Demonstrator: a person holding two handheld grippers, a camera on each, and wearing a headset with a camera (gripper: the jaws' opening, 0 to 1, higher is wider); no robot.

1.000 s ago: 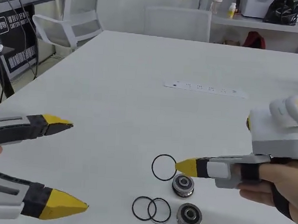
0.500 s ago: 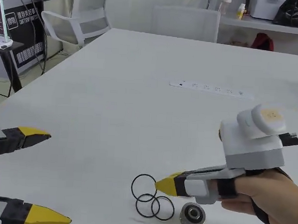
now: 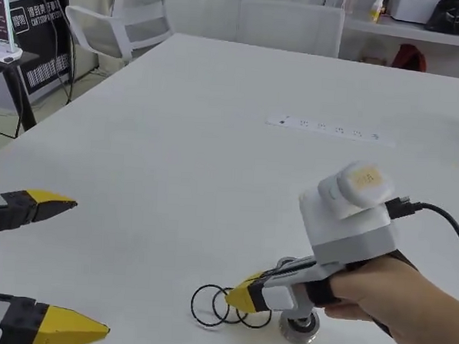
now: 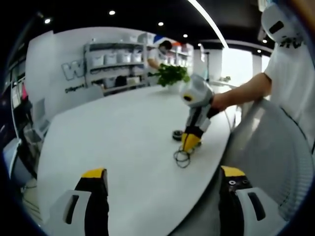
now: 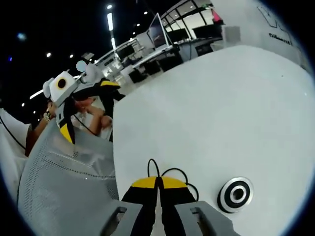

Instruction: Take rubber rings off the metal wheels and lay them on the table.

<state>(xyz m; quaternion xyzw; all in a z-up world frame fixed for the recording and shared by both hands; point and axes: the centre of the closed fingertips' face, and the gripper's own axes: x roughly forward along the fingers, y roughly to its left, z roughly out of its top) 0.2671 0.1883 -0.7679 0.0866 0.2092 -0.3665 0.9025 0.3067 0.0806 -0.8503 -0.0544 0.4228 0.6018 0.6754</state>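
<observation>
Right gripper (image 3: 242,296), jaws clenched on a third rubber ring (image 3: 207,305), has brought it down to the two rings (image 3: 246,318) on the table (image 3: 216,140), at 9 o'clock of a metal wheel (image 3: 300,327); release looks next; left gripper (image 3: 90,267) waits, spread wide.

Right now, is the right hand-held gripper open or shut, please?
Shut: the right hand-held gripper has its yellow tips pressed together, no gap, at the rubber rings.
</observation>
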